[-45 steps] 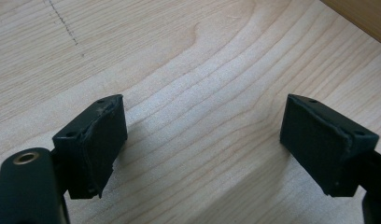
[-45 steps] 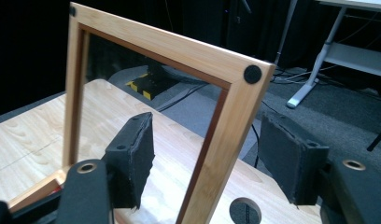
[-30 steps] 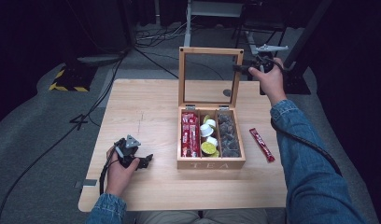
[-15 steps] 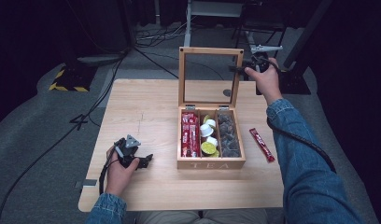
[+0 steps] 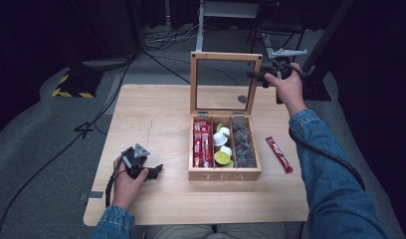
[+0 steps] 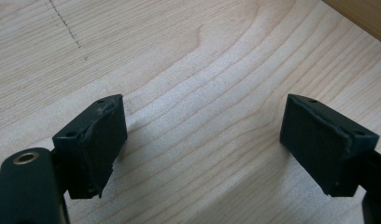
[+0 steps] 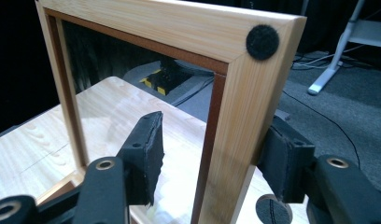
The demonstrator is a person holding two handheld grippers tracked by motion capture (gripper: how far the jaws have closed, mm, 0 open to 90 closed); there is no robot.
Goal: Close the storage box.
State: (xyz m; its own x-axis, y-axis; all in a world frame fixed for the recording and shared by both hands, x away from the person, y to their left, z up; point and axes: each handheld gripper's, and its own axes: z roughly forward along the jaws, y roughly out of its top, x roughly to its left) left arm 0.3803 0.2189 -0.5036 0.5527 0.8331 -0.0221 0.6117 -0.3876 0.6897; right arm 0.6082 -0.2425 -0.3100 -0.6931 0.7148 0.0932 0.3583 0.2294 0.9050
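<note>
Right gripper (image 7: 209,158) straddles upright lid (image 5: 225,82) side rail, rail vertical.

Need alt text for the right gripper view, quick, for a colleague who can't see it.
The right gripper straddles the side rail of the upright wooden lid frame, jaws open with a gap on the inner side. A black felt pad marks the frame's top corner; the table lies beyond.

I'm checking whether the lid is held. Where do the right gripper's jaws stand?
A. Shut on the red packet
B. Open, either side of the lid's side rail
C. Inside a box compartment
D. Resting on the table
B: the right gripper straddles the lid rail, gaps showing either side.
</note>
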